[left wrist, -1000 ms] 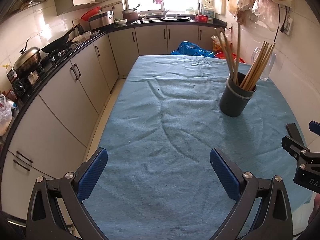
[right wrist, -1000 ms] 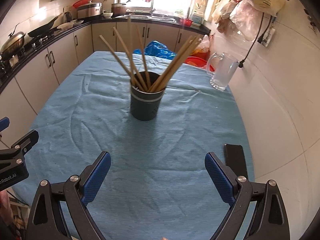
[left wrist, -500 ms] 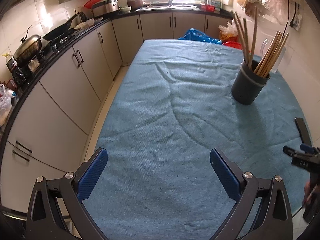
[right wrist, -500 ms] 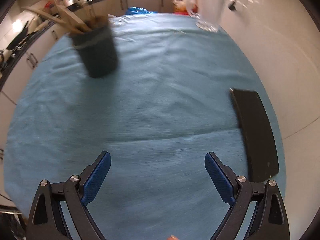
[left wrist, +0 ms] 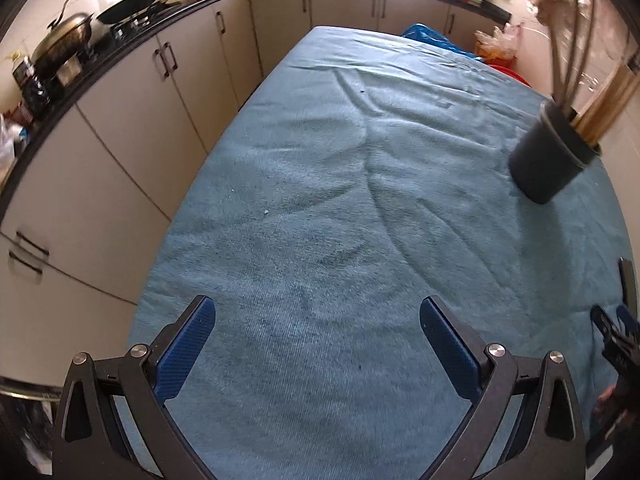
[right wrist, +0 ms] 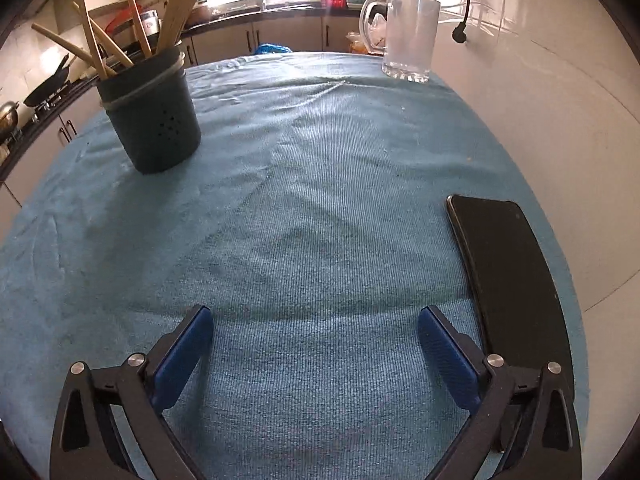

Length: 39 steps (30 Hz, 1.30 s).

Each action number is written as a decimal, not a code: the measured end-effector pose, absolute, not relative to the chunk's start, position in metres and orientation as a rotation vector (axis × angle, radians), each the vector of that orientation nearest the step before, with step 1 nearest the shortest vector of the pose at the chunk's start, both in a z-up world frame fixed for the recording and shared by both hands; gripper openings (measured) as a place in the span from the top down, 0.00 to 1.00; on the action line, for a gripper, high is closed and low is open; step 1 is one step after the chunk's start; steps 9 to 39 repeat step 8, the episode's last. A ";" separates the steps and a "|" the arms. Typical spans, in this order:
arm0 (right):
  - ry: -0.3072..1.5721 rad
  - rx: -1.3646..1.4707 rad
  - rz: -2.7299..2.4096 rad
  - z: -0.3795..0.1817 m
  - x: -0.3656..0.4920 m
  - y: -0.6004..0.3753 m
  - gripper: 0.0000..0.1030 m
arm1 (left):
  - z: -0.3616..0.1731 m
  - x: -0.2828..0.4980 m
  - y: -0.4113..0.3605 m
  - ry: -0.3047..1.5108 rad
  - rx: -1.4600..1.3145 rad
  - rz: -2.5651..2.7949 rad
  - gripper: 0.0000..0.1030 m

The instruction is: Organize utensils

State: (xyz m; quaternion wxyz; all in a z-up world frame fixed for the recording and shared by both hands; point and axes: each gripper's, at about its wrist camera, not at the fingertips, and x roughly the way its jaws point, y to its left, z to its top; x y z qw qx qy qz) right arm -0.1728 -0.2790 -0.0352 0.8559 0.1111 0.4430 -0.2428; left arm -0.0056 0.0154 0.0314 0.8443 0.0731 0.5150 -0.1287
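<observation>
A dark round utensil holder (right wrist: 152,120) full of wooden chopsticks (right wrist: 176,4) stands upright on the blue tablecloth (right wrist: 320,200). It also shows in the left wrist view (left wrist: 552,156), at the far right. My right gripper (right wrist: 316,340) is open and empty, low over the cloth near the table's front edge, with the holder ahead to its left. My left gripper (left wrist: 316,336) is open and empty over the near left part of the table. The right gripper's tip (left wrist: 616,332) shows at the right edge of the left wrist view.
A black phone (right wrist: 508,276) lies flat just right of my right gripper, near the wall. A clear glass jug (right wrist: 408,36) stands at the far right. Kitchen cabinets (left wrist: 120,160) and a stove with pans (left wrist: 80,36) run along the left.
The right gripper has dropped low toward the cloth and levelled out. The left gripper has tilted down and turned left, so the holder sits further right in its view. Both stay open.
</observation>
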 end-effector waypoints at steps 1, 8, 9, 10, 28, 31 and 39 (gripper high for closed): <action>0.932 0.231 -0.512 -0.035 -0.173 -0.279 0.00 | 0.029 -0.005 0.016 1.078 0.152 -0.266 0.01; 0.933 0.231 -0.512 -0.035 -0.169 -0.279 0.00 | 0.001 0.003 0.022 1.055 0.166 -0.194 0.01; 0.933 0.231 -0.512 -0.035 -0.169 -0.279 0.00 | 0.001 0.003 0.022 1.055 0.166 -0.194 0.01; 0.933 0.231 -0.512 -0.035 -0.169 -0.279 0.00 | 0.001 0.003 0.022 1.055 0.166 -0.194 0.01; 0.933 0.231 -0.512 -0.035 -0.169 -0.279 0.00 | 0.001 0.003 0.022 1.055 0.166 -0.194 0.01; 0.933 0.231 -0.512 -0.035 -0.169 -0.279 0.00 | 0.001 0.003 0.022 1.055 0.166 -0.194 0.01; 0.933 0.231 -0.512 -0.035 -0.169 -0.279 0.00 | 0.001 0.003 0.022 1.055 0.166 -0.194 0.01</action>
